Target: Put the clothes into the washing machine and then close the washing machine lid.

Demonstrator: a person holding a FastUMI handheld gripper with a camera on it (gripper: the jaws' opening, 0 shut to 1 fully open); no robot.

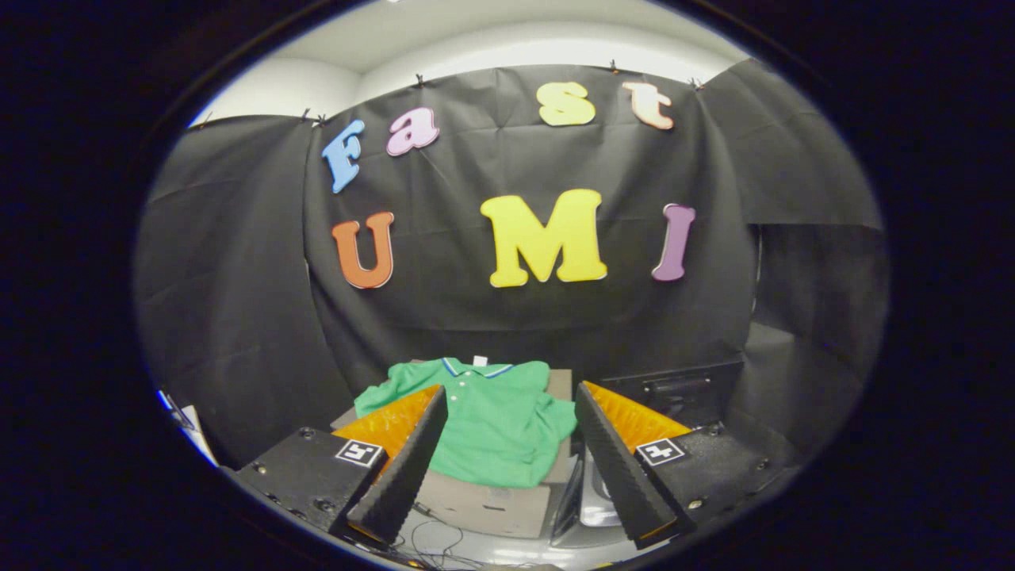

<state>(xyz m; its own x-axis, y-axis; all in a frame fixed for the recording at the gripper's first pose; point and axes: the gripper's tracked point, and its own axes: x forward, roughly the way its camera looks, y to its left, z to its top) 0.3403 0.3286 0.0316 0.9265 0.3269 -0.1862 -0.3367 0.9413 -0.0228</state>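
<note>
- The gripper (pixel 507 464) hangs with its two fingers spread wide apart and nothing between them, pointed toward a green polo shirt (pixel 492 428) that lies beyond the tips.
- The shirt is spread flat, collar toward the black booth wall (pixel 238 317), on a cardboard box (pixel 484 503); its lower hem droops over the box's front edge.
- To the right of the box, partly behind the right finger, stands a dark machine body with a raised panel (pixel 674 392), likely the washing machine with its lid up; a pale curved part (pixel 595 503) shows between the box and the right finger. The drum opening cannot be made out.
- Loose cables (pixel 444 547) trail on the surface below the fingers.
- Judged from this, the task has barely begun: the shirt is not yet gripped and the lid remains to be closed.
- Risks ahead: a pinch on a single thin layer could slip; a flat spread shirt could drag, snag on the box corner, or hang over the machine rim and block the lid; the low fingers could catch the cables.
</note>
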